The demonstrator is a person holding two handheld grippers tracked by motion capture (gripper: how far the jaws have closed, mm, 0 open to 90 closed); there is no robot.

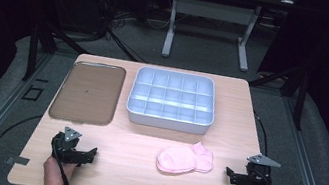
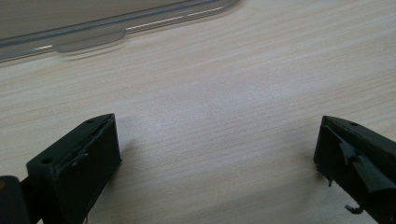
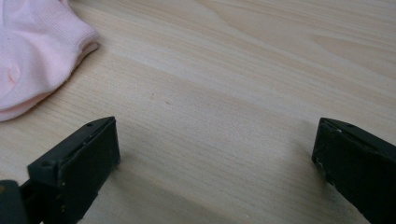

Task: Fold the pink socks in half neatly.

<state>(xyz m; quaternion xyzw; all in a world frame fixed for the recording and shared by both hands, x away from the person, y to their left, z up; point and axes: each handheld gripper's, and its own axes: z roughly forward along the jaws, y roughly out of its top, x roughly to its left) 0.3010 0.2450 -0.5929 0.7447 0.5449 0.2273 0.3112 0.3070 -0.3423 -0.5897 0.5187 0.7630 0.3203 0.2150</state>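
Lying flat on the wooden worktop (image 1: 129,168) near the front edge, right of centre — pink socks (image 1: 185,159), untouched, with the divided white organiser (image 1: 172,100) just behind and a metal tray (image 1: 87,92) to its left. Resting low at the front corners: left gripper (image 1: 83,156), jaws wide apart over bare wood; right gripper (image 1: 232,177), jaws equally spread — socks near, not touching.

Bare table (image 1: 129,168) around pink socks (image 1: 185,159)
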